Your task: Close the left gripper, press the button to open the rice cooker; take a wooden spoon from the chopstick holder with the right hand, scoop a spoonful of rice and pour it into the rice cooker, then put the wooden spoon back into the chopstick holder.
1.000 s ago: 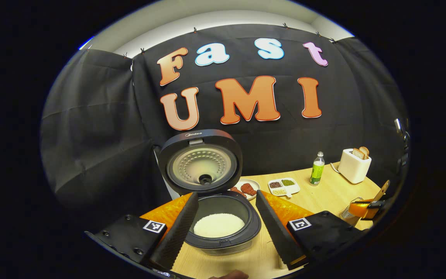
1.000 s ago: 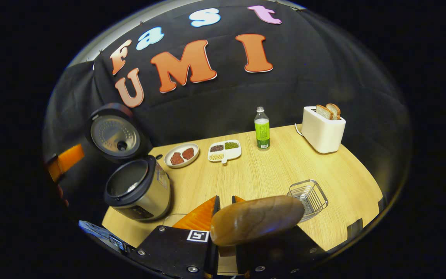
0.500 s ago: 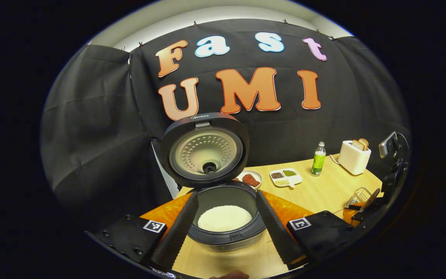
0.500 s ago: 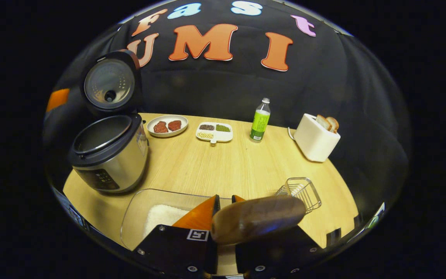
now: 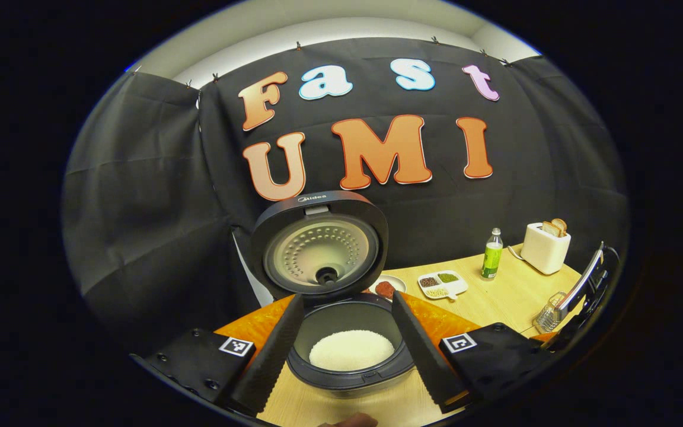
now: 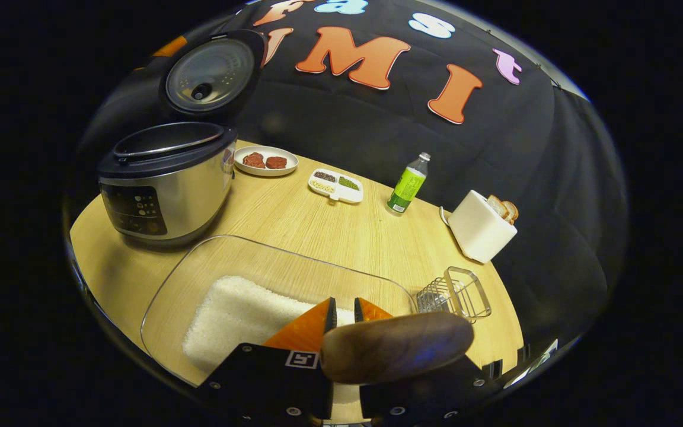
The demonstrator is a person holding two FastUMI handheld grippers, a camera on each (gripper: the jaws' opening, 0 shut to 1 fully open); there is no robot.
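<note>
Presently, by position:
Right claw (image 6: 341, 308): fingers nearly together, pinching the spoon; it hangs over the near end of the rice dish.
Spoon (image 6: 398, 354): dark wooden bowl lying crosswise just before the camera, covering part of the claw body; handle hidden.
Rice dish (image 6: 211, 264): clear glass, oblong, on the worktop below the right claw; a flat bed of white rice (image 6: 238, 317) fills its near half.
Holder (image 6: 457, 292): wire basket, just beyond the dish's right corner, upright on the worktop.
Left claw (image 5: 345, 329): fingers spread wide, gripping nothing; it hovers above the cooker, with the pot seen between the fingers.
Cooker (image 6: 166, 178): lid (image 5: 319, 244) standing open and upright; inner pot holds a mound of white rice (image 5: 351, 350); it stands at the worktop's left end, near the dish.
Worktop (image 6: 341, 231): pale wood.
Plate (image 6: 265, 161): white, two reddish pieces on it, behind the cooker.
Divided tray (image 6: 335, 185): white, small heaps of grains, beside the plate.
Bottle (image 6: 407, 184): green label, upright, between tray and toaster.
Toaster (image 6: 478, 228): white, two bread slices standing in its slots, at the far right edge.
</note>
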